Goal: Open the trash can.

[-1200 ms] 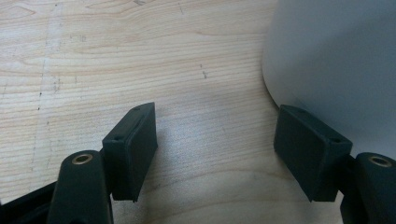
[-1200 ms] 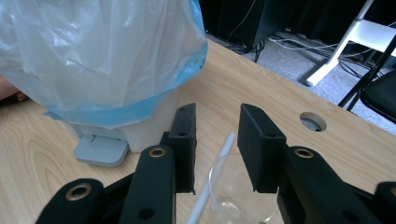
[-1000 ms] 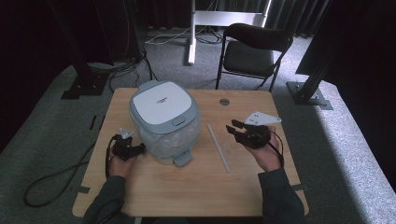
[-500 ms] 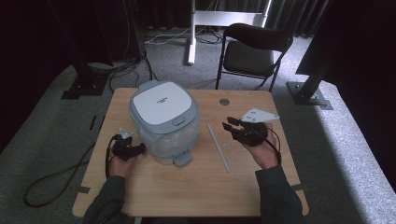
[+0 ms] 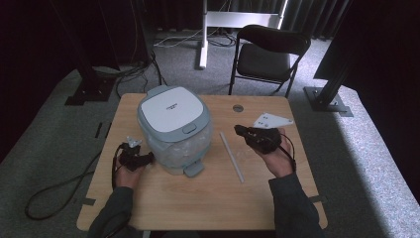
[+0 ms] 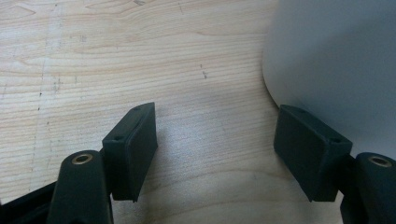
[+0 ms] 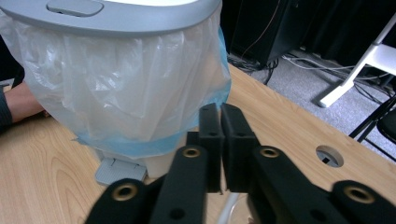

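Wooden table (image 5: 208,198), and the pedal bin (image 5: 174,128) sits left of centre. Right gripper (image 7: 221,140) has just snapped its jaws together on nothing; left gripper (image 6: 215,144) holds wide beside the bin.

Both forearms in dark grey-blue long sleeves, cuffs at the wrist. Left hand-held gripper (image 5: 147,158): black body, a black cable looping off it, small pale plate on top. Right hand-held gripper (image 5: 238,130): black body, grey three-cornered plate with small holes on top, black cable. Jaws: flat rectangular black pads (image 6: 132,148) on black arms, each arm with a brass-coloured eyelet.
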